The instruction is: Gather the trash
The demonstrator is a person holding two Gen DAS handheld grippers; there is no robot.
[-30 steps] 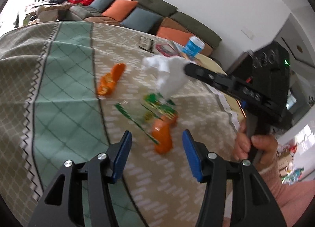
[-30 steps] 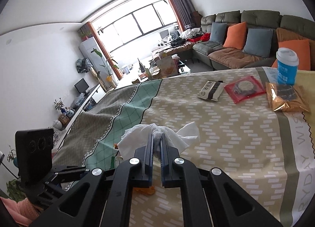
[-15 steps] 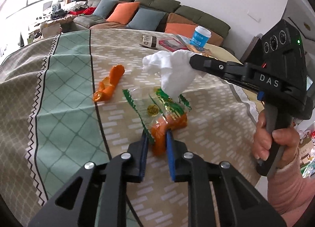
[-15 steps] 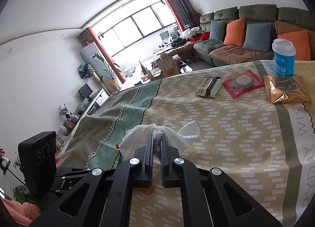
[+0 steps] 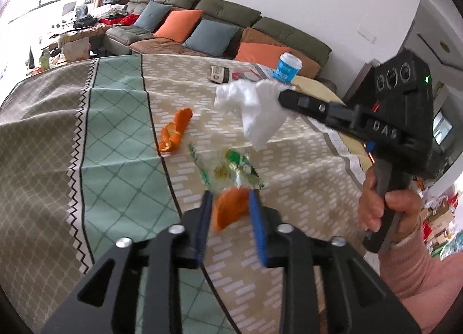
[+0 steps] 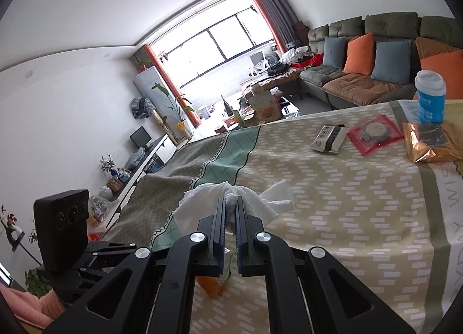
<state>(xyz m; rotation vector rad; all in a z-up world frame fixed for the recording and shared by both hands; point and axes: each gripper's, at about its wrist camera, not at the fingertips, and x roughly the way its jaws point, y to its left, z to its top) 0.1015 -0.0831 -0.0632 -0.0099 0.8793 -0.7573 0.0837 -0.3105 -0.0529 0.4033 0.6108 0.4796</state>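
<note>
Desk under patterned beige-green cloth (image 5: 121, 143). My left gripper (image 5: 231, 212) clamps an orange peel piece (image 5: 230, 209) beside the clear green-printed wrapper (image 5: 228, 170); right gripper (image 6: 230, 212) pinches crumpled white tissue (image 6: 202, 206) above that wrapper.

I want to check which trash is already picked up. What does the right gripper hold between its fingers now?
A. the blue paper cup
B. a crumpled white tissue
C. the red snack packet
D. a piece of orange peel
B: the right gripper is shut on the crumpled white tissue, which hangs above the tablecloth in the left wrist view.
</note>
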